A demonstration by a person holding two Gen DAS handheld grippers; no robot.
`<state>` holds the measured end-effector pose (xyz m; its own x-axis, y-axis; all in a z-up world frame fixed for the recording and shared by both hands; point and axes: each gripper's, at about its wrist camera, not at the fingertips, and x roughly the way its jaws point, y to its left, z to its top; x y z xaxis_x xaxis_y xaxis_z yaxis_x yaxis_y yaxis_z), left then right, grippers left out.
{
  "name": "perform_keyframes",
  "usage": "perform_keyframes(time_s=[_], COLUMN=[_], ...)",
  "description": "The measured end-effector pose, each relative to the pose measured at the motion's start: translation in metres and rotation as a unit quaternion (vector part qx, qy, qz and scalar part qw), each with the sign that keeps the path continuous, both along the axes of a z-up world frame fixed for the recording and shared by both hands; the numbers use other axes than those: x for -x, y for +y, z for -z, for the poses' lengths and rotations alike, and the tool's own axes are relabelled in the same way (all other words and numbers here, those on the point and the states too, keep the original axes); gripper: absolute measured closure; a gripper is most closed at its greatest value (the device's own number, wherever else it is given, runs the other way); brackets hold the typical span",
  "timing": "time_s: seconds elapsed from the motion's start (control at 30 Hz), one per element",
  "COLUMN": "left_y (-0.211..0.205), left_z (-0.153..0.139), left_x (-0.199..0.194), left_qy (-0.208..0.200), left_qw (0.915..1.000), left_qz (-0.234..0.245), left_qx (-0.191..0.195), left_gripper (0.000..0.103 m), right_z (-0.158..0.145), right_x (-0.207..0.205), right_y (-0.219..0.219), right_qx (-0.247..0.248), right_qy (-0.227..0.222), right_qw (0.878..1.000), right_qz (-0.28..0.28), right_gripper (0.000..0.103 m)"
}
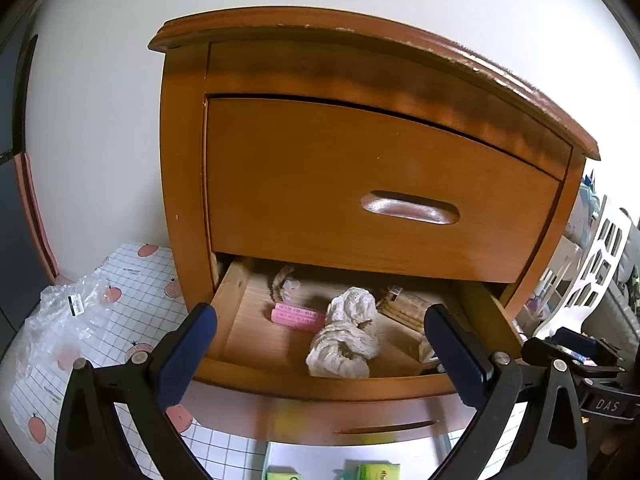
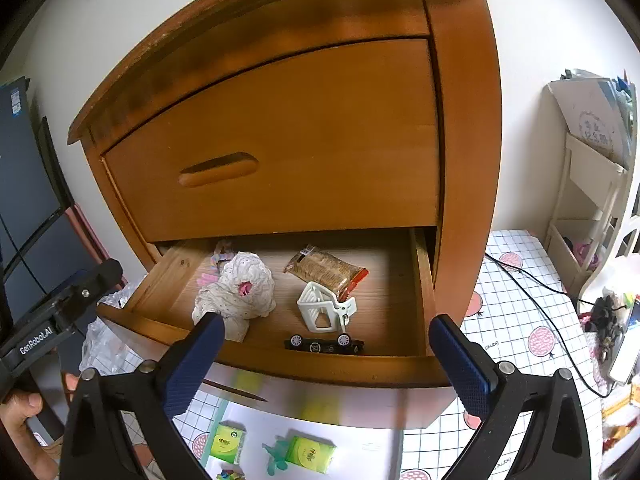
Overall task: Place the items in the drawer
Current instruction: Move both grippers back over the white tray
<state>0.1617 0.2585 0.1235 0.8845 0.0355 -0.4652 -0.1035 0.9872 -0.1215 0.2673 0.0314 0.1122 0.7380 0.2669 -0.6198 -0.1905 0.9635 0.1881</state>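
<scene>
The lower drawer (image 1: 320, 380) (image 2: 320, 364) of a wooden nightstand is pulled out. Inside lie a white lace bundle (image 1: 348, 332) (image 2: 240, 292), a pink roll (image 1: 298, 316), a cracker packet (image 2: 326, 270), a white plastic clip (image 2: 326, 306) and a black toy car (image 2: 324, 345). My left gripper (image 1: 320, 344) stands open in front of the drawer, holding nothing. My right gripper (image 2: 326, 352) is open too, empty, just before the drawer's front edge. Two green packets (image 2: 228, 444) (image 2: 310, 454) and a teal item (image 2: 276, 454) lie on the floor below.
The upper drawer (image 1: 380, 192) (image 2: 280, 144) is closed. A clear plastic bag (image 1: 68, 312) lies left on the checked floor mat (image 1: 132, 280). A black cable (image 2: 532, 280) runs across the mat at right. White shelving (image 2: 588, 200) stands right. A hand (image 2: 20, 432) holds the left gripper.
</scene>
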Motion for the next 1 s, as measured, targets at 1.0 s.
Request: perform_keyframes(time_s=[1.0], left_y=[-0.024], left_z=[0.219], left_x=[0.082], left_qy=[0.226], left_qw=[0.9704], left_qz=[0.018], left_qx=[0.083], left_gripper=[0.0], right_z=[0.193], right_x=[0.117], right_y=[-0.002], right_qx=[0.003], right_qy=[0.131], right_qw=[0.991], right_qz=[-0.032], right_gripper=[0.0])
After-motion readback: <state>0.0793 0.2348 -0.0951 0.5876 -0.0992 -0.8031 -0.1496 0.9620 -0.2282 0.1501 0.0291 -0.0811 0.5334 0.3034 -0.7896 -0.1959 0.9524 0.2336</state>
